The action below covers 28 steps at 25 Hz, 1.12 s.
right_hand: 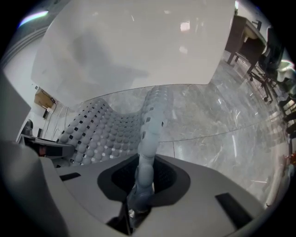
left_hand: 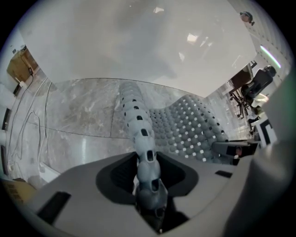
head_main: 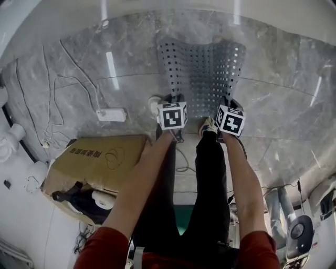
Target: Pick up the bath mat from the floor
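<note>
Head view, contents as seen:
- bath mat point(head_main: 202, 71): grey, pierced with rows of small holes, stretched out ahead of the person over the marble floor point(head_main: 286, 105); near edge raised and sagging between the two tongs, far end towards the white wall point(head_main: 173, 10)
- left gripper point(head_main: 171, 107): marker cube on top, at the mat's near left corner
- right gripper point(head_main: 229, 113): marker cube on top, at the near right corner
- cardboard box point(head_main: 100, 157): open, on the floor to the left
- power strip point(head_main: 111, 114): white, just beyond the box, thin cables nearby

Left gripper view: jaws of the left gripper point(left_hand: 150, 196) clamped on the mat's point(left_hand: 185, 132) knobbly edge, which runs up from between them

Right gripper view: jaws of the right gripper point(right_hand: 138, 200) pinched tight on the opposite edge of the mat point(right_hand: 104, 132)
</note>
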### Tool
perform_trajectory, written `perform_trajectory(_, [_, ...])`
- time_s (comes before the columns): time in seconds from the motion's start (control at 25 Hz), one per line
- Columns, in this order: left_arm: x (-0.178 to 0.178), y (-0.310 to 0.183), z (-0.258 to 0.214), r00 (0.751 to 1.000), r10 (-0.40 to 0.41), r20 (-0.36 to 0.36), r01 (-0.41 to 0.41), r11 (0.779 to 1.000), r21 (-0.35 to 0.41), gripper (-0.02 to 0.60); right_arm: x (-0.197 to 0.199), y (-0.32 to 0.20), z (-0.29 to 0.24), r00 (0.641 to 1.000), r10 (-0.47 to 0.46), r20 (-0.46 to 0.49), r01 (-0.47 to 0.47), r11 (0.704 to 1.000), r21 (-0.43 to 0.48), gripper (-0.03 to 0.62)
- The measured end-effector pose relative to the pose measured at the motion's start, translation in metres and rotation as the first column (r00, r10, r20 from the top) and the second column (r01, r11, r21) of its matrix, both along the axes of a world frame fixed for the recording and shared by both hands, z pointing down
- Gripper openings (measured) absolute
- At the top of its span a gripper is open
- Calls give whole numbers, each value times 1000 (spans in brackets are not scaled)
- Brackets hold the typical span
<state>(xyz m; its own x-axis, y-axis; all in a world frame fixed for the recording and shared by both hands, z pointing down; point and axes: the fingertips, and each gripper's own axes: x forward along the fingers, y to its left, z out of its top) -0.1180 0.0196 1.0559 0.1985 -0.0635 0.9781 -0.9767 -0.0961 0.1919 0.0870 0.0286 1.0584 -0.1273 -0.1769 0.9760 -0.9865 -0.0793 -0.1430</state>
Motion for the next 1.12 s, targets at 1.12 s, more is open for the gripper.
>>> perform_trajectory(1.12, [15,-14,-276,1000,5,-13,-5,999,34,118,2,-8,-277,1000,-1,-6,1,999,54,60])
